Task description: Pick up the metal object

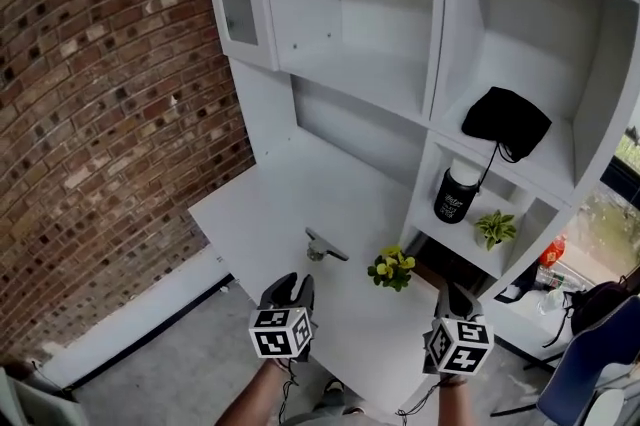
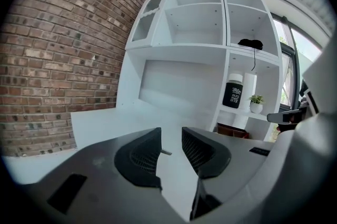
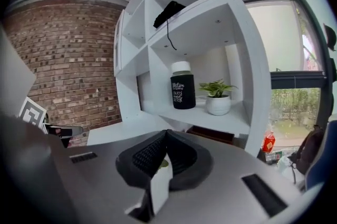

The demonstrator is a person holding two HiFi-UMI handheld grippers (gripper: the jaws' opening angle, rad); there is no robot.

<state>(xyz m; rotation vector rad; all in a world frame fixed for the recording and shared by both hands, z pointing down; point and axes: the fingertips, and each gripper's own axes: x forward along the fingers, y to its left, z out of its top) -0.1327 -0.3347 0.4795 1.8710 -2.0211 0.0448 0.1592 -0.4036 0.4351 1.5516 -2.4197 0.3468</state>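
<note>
The white desk (image 1: 250,214) carries the metal object (image 1: 326,248), which lies just ahead of the left gripper (image 2: 171,138). To my mind, a good grasp means keeping that piece centred in the gap, going low, then closing. The left jaws stand moderately apart and empty. The right gripper (image 3: 164,136) has its jaws together at the tips, holding nothing.

Two grippers (image 1: 290,288) (image 1: 455,300), two plants (image 1: 392,268) (image 1: 495,228), one metal object (image 1: 325,249) — one black jar (image 1: 456,195), one black pouch (image 1: 505,122).
</note>
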